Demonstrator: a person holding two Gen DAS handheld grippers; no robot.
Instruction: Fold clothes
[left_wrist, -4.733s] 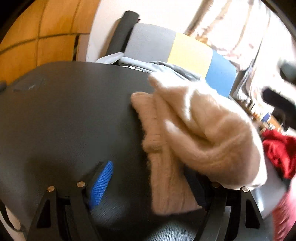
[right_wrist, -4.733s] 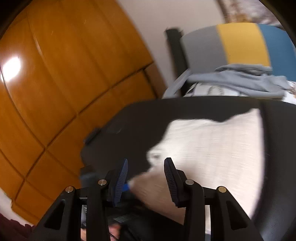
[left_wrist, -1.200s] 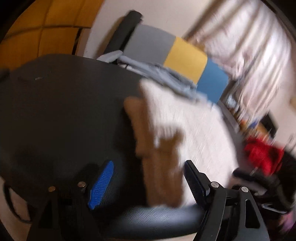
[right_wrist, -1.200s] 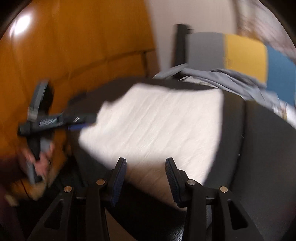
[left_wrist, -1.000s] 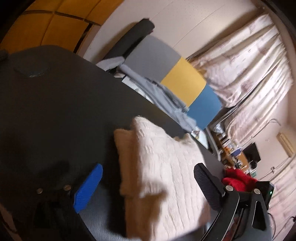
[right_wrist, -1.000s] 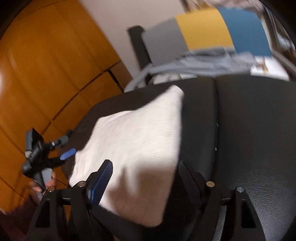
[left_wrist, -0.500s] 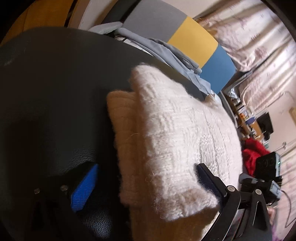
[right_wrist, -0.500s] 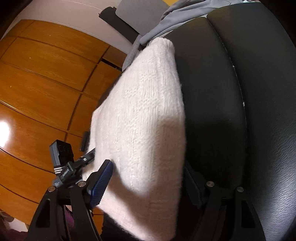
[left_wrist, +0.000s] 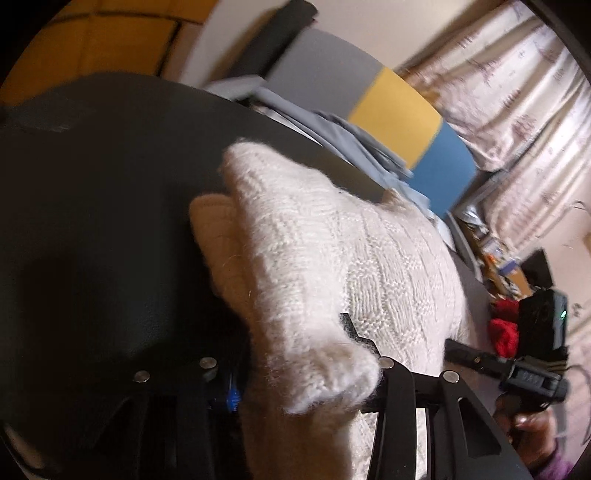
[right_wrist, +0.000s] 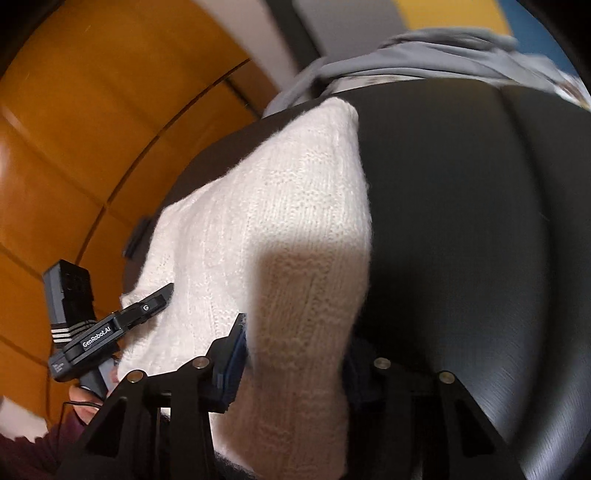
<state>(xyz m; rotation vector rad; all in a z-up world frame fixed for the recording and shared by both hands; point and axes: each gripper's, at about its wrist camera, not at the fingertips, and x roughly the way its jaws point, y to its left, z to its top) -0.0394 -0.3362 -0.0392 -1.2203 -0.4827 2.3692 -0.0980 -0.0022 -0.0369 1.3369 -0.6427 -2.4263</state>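
A folded cream knit sweater (left_wrist: 332, 266) lies on a black leather seat (left_wrist: 92, 221). My left gripper (left_wrist: 295, 373) is shut on the sweater's near corner, the wool bunched between the jaws. In the right wrist view the same sweater (right_wrist: 273, 221) runs from the near edge toward the back. My right gripper (right_wrist: 295, 358) is shut on its other near corner. The left gripper's body also shows in the right wrist view (right_wrist: 110, 328), at the sweater's left edge, and the right gripper's body shows in the left wrist view (left_wrist: 517, 365).
A grey garment (right_wrist: 406, 55) is draped at the back of the seat, before a grey, yellow and blue chair back (left_wrist: 391, 110). Orange wood panels (right_wrist: 92, 129) stand to the left. Red cloth (left_wrist: 502, 332) and curtains (left_wrist: 517, 92) are at the right.
Both grippers have closed in from wide open onto the sweater's near corners. The folded sweater now fills the gap between each pair of jaws.
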